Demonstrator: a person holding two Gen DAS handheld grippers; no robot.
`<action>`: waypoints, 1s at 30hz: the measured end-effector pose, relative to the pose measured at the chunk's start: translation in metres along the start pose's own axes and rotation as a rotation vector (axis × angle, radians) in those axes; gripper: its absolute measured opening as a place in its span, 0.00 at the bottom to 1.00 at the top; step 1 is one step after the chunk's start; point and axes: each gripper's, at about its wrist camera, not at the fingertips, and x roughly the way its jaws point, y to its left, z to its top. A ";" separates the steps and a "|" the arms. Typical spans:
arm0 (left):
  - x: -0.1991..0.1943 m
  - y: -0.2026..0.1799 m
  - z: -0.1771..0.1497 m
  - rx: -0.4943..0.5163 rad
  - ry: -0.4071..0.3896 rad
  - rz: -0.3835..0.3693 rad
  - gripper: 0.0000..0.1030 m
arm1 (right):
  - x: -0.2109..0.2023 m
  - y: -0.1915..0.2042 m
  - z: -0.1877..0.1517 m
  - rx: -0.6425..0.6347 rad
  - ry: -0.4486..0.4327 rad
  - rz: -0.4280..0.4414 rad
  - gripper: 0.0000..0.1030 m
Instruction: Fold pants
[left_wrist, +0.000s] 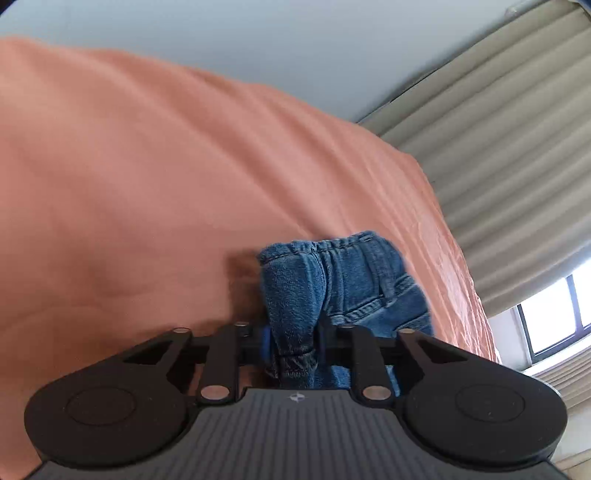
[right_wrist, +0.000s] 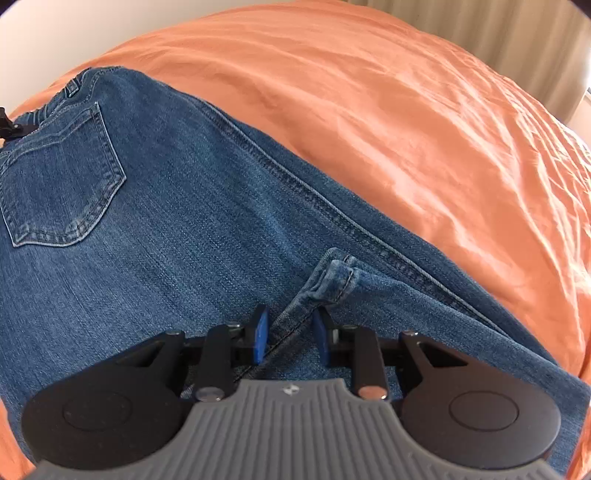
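1. Blue denim pants (right_wrist: 177, 206) lie spread on an orange-sheeted bed (right_wrist: 424, 122), back pocket (right_wrist: 62, 177) up.
2. The left gripper (left_wrist: 293, 347) fingers clench a bunched waistband fold.
3. The right gripper (right_wrist: 290, 332) fingers stand released around a hem (right_wrist: 332, 280).
4. Beige curtains (left_wrist: 509, 155) hang beyond.

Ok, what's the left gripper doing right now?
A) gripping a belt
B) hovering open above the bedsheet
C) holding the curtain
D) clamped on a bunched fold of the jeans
D: in the left wrist view, the left gripper pinches a thick bunch of the jeans above the orange bedsheet.
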 end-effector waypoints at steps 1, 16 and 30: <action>-0.005 -0.008 0.001 0.022 -0.012 0.001 0.18 | -0.006 0.001 -0.002 0.006 -0.015 -0.006 0.21; -0.119 -0.246 -0.096 0.680 -0.134 -0.226 0.16 | -0.137 -0.053 -0.080 0.299 -0.205 0.066 0.21; -0.069 -0.309 -0.337 1.135 0.270 -0.181 0.16 | -0.187 -0.090 -0.197 0.530 -0.229 0.059 0.21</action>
